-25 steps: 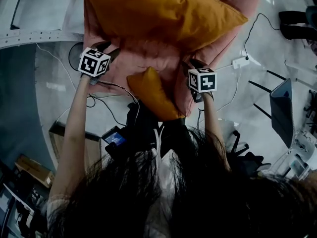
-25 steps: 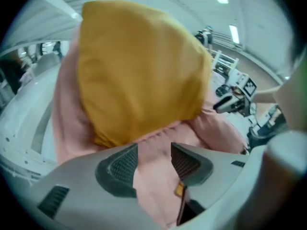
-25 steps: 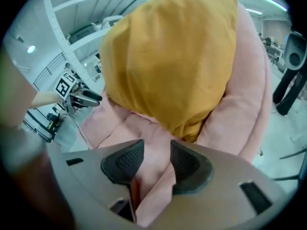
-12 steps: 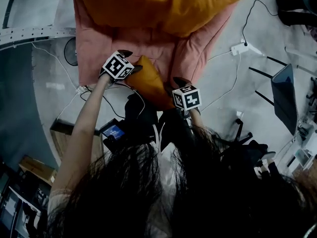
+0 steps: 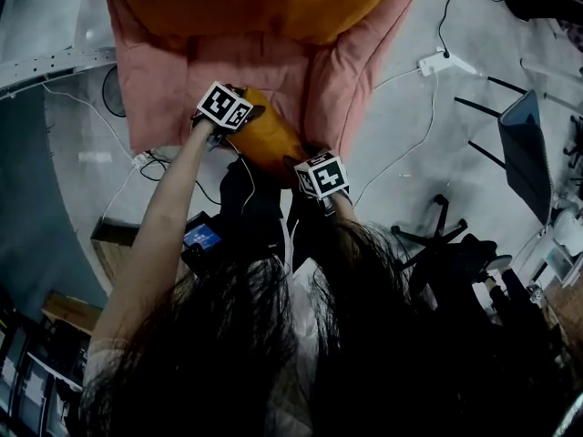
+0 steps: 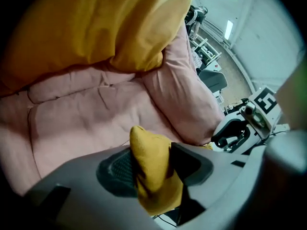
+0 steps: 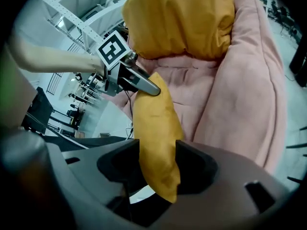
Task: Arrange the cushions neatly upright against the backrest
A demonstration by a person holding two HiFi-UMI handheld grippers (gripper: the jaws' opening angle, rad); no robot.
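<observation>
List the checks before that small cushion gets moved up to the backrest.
1. Left gripper hold: jaws just closed further, small cushion corner pinched: ok.
2. Right gripper hold: jaws just opened further, cushion touches both: ok.
3. Large cushion leaning on backrest: ok.
4. Seat bare ahead: ok.
5. Small cushion upright at backrest: not ok, at seat's front edge.

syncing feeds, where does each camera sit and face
Head view: on the head, steeply down at pink chair; hair, arms show.
Left gripper view: on left gripper, jaws just closed further on small cushion, facing seat.
Right gripper view: on right gripper, jaws just opened further, cushion between them, facing big cushion.
Shared: small cushion; each gripper view shows the other gripper.
</observation>
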